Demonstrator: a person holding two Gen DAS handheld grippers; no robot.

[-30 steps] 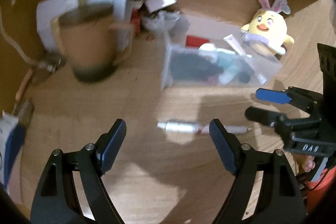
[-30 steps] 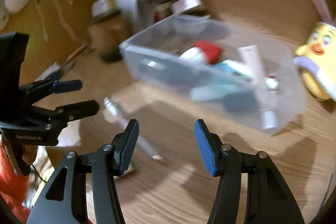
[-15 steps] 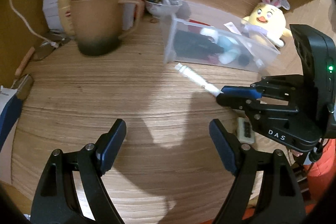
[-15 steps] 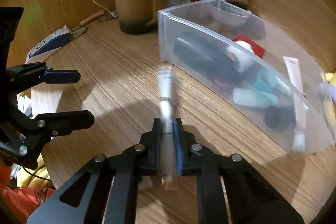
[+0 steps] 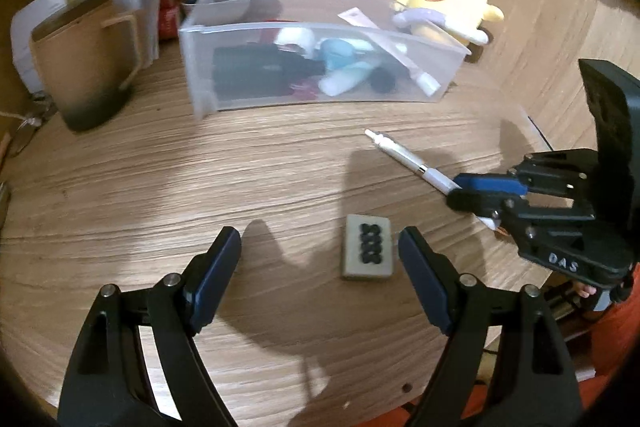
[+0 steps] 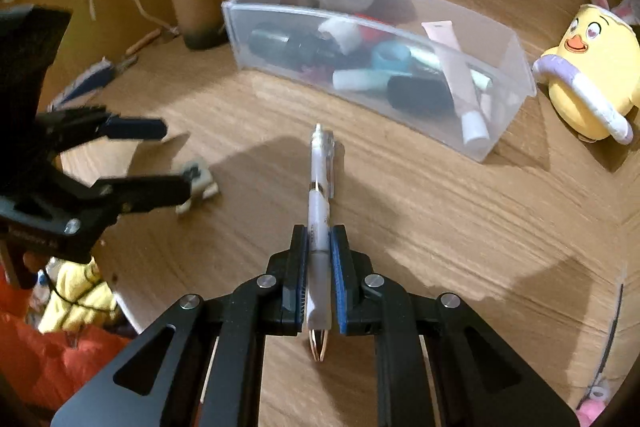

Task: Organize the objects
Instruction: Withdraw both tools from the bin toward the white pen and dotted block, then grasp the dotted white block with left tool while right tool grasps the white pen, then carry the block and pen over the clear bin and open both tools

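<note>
- Left wrist view: the left gripper (image 5: 320, 259) is wide open over the table (image 5: 160, 187), with the small tile (image 5: 366, 247) between its fingers. The tile looks hard and light; grab its long sides.
- Right wrist view: the right gripper (image 6: 320, 267) squeezes the pen (image 6: 320, 195) near its tip end, close to the clear box (image 6: 500, 75). The pen looks thin, stiff and slippery.

White pen (image 6: 320, 187) clamped lengthwise, above wooden desk (image 6: 400, 211)

In the left wrist view, the bin (image 5: 320, 67) sits upper centre on the table (image 5: 200, 187), mug (image 5: 88, 63) at left, plush (image 5: 448, 3) upper right, tile (image 5: 366, 247) lower centre.
</note>
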